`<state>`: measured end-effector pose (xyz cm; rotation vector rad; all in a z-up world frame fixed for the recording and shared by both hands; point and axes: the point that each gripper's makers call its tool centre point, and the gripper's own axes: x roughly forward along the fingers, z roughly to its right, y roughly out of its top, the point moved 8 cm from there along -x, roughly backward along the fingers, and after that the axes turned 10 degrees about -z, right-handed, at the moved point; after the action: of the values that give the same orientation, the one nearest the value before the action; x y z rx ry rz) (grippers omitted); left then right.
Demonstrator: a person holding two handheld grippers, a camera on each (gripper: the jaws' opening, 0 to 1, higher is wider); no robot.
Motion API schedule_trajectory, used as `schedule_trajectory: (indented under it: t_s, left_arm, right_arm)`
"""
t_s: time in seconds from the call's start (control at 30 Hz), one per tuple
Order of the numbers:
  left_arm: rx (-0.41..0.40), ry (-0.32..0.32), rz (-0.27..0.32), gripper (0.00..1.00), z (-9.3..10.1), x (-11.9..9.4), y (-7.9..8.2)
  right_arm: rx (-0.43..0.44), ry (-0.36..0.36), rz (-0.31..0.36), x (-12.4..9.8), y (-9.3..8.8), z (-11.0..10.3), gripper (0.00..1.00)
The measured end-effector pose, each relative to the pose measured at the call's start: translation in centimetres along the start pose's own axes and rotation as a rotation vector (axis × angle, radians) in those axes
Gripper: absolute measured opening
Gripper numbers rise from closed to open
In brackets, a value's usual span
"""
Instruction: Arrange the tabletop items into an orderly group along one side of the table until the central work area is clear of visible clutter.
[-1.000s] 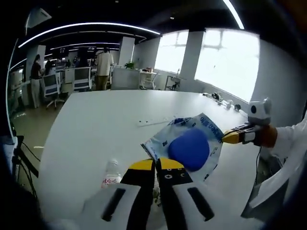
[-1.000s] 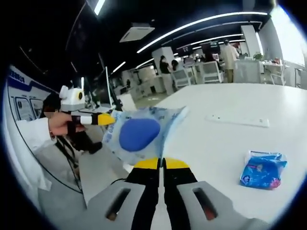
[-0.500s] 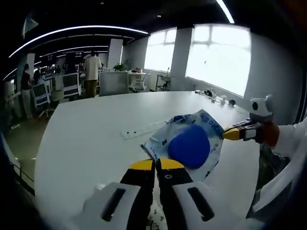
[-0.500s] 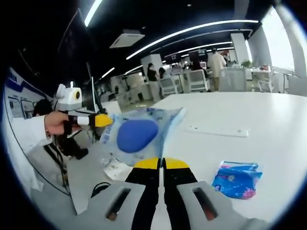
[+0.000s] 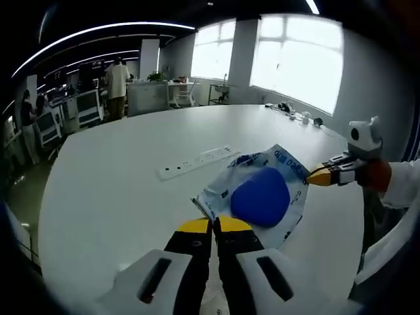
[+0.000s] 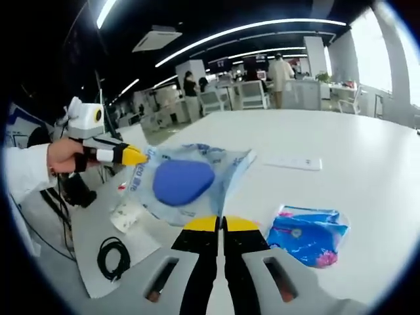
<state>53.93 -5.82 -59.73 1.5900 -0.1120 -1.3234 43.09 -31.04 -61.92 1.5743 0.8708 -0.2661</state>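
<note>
the blue snack packet (image 6: 308,235) now sits nearer the right gripper (image 6: 220,224), at 4 o'clock. both grippers' fingers clamp a clear pouch (image 5: 256,197) holding a blue pad above the bench (image 5: 118,190); its print is unreadable. the left gripper (image 5: 212,226) grips its near corner.

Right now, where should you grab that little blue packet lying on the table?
Pinch the blue packet by its crimped top edge, coming from above and the near side. It lies flat and soft on the white table, so a thin raised edge seems easiest for a tool to catch.

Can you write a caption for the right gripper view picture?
Two grippers hold a clear packet with a blue pad above the white table.
</note>
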Motion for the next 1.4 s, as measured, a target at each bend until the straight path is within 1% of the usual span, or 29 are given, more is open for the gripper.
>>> schedule_trajectory:
  t_s: [0.07,0.1,0.13,0.17,0.3,0.4,0.67,0.97,1.07,1.4]
  left_arm:
    - [-0.005,-0.003,-0.016,0.0,-0.3,0.7,-0.2]
    - [-0.01,-0.007,-0.022,0.0,-0.5,1.4,-0.3]
    - [-0.011,-0.008,-0.024,0.0,-0.6,1.5,-0.3]
    - [-0.008,-0.01,-0.035,0.0,-0.8,2.2,-0.4]
    - [-0.007,-0.009,-0.063,0.0,-1.4,3.9,-0.8]
    - [0.009,-0.005,-0.091,0.0,-1.6,5.0,-1.2]
    - [0.016,-0.009,-0.122,0.0,-2.4,7.2,-1.4]
    - [-0.01,-0.015,-0.141,0.0,-2.9,8.3,-2.2]
    - [-0.022,-0.014,-0.144,0.0,-3.1,8.4,-2.4]
    - [-0.039,-0.015,-0.16,0.01,-3.5,9.1,-3.0]
  right_arm:
    - [0.005,-0.002,-0.006,0.5,-0.3,0.3,0.0]
    - [0.006,-0.006,-0.021,1.0,-0.5,0.6,0.0]
    - [0.007,-0.011,-0.03,1.2,-0.7,0.7,0.0]
    - [0.007,-0.013,-0.036,1.6,-0.9,1.0,0.0]
    - [0.002,-0.032,-0.068,2.9,-1.4,1.5,0.0]
    - [0.021,-0.042,-0.084,3.9,-2.0,2.0,0.0]
    - [0.054,-0.066,-0.117,5.4,-3.0,2.7,0.0]
    - [0.089,-0.084,-0.14,6.5,-3.7,3.1,0.0]
    - [0.084,-0.083,-0.142,6.6,-3.7,2.8,0.0]
    - [0.095,-0.079,-0.135,6.8,-3.6,3.0,0.0]
